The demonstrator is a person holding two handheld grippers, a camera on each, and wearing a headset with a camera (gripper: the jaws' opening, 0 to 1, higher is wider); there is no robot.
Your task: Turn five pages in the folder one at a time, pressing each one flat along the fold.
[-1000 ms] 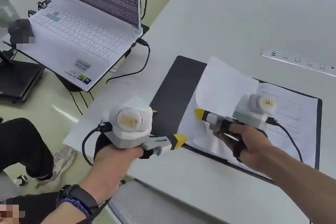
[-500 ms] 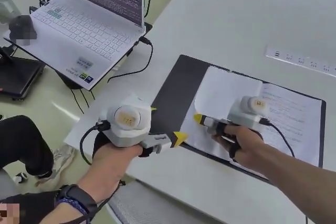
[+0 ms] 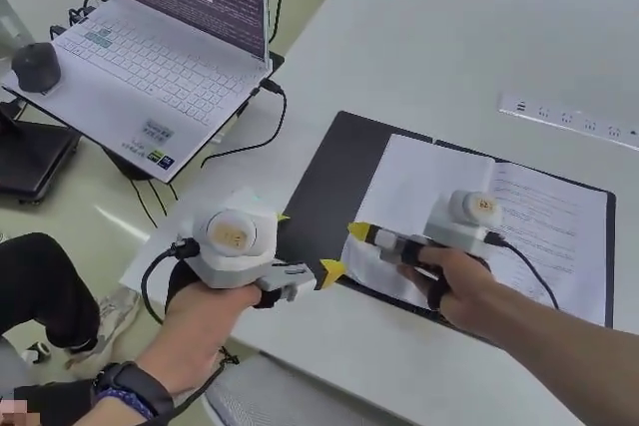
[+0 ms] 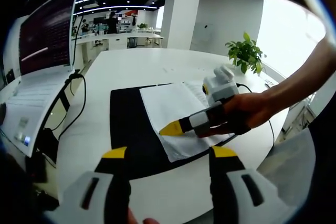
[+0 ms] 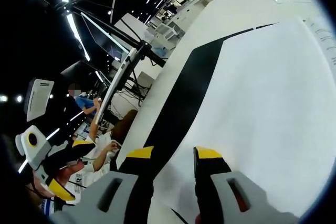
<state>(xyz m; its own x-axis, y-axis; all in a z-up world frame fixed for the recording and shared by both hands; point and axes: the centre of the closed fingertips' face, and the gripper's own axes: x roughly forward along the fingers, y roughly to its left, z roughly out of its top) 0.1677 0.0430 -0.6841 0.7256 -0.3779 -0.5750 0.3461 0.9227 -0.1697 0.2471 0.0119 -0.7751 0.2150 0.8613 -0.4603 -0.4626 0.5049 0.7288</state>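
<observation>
Left tool (image 3: 308, 244): nearest the body, gripped by the left hand (image 3: 210, 301) above the white bench (image 3: 449, 37), just off the near edge of the folder; yellow-tipped jaws spread wide, nothing between them.
Left wrist: dark watch (image 3: 128, 383) strapped on.
Right tool (image 3: 359, 233): gripped by the right hand (image 3: 454, 276), pointing toward the left tool, low over the near left corner of the white page; jaws parted by a modest gap, pinching nothing; contact with the paper impossible to tell.
Right gripper view: jaws straddling the line where white page meets black cover.
Folder (image 3: 329, 172): black, lying open and flat on the bench, near corner close to the bench's front edge; left inner cover bare along its left strip.
Left page (image 3: 424, 182): blank white sheet lying flat on the left half, covering the cover right of that strip.
Right page (image 3: 554, 221): printed with lines of text, flat on the right half, partly behind the right tool's body.
Black cable (image 3: 255, 132): looping from the laptop's side over the bench's left edge, near the folder's far left corner, apart from it.
Laptop (image 3: 150, 57): white, open, screen lit with text, left of the bench.
Power strip (image 3: 564, 115): white, on the bench beyond the folder's far right edge, well apart.
Far background, left gripper view: potted plant (image 4: 247, 53) past the bench.
</observation>
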